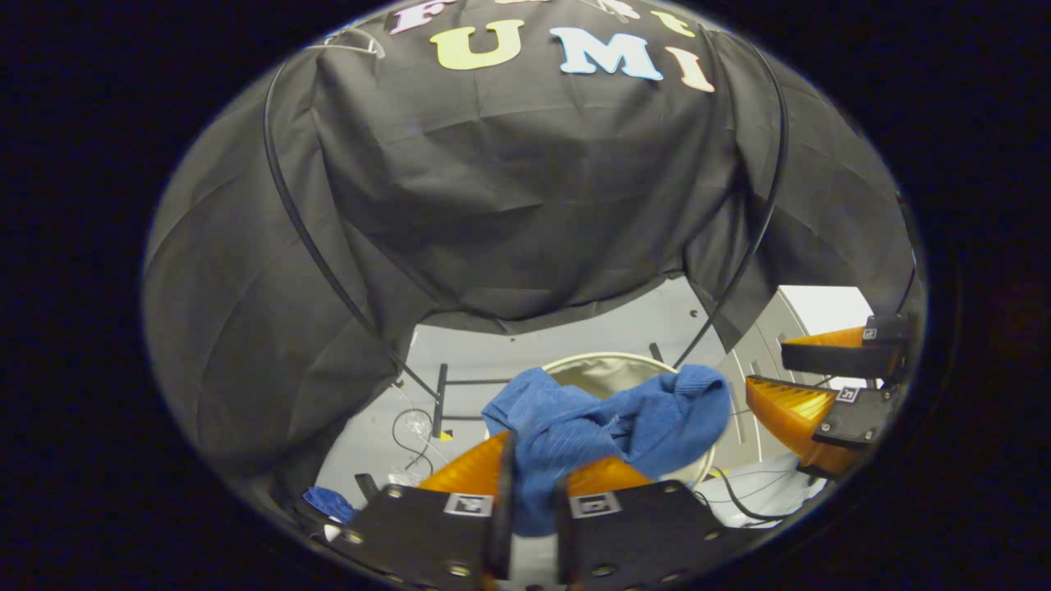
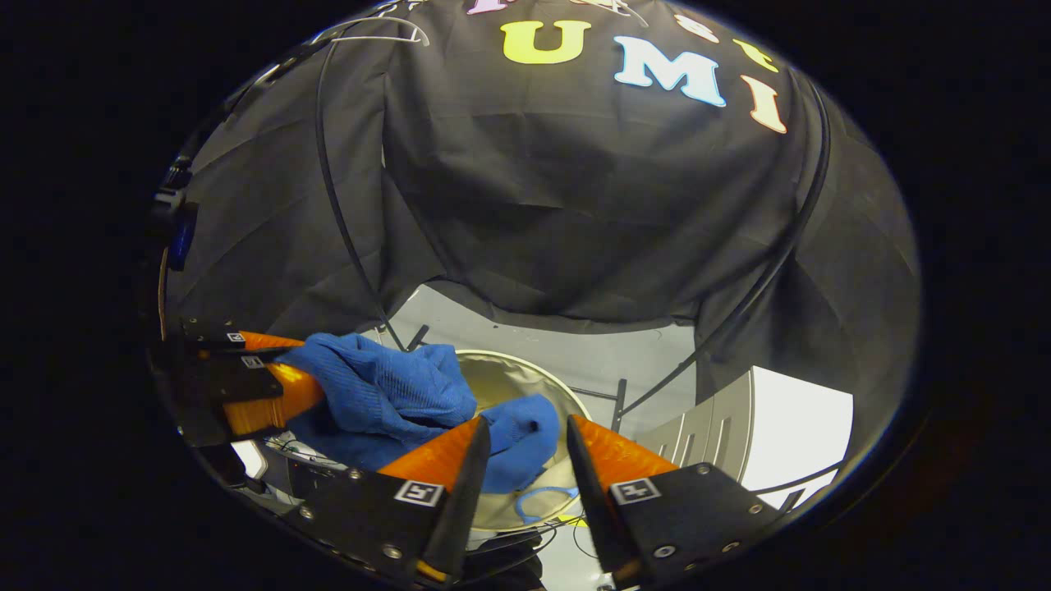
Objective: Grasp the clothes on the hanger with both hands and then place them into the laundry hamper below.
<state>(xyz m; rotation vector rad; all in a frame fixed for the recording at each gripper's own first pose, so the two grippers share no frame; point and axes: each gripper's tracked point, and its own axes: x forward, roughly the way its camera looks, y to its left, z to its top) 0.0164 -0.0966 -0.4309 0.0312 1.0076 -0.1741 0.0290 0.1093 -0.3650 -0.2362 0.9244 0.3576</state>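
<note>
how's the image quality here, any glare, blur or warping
Left gripper view: strong fisheye bending, sharp blue garment, white panel at right blown out. Right gripper view: same warping, glare on the hamper lining, dark wall cloth evenly lit, no motion blur.

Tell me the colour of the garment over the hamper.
Blue: the garment is a plain ribbed knit, clearest in the left gripper view.
</note>
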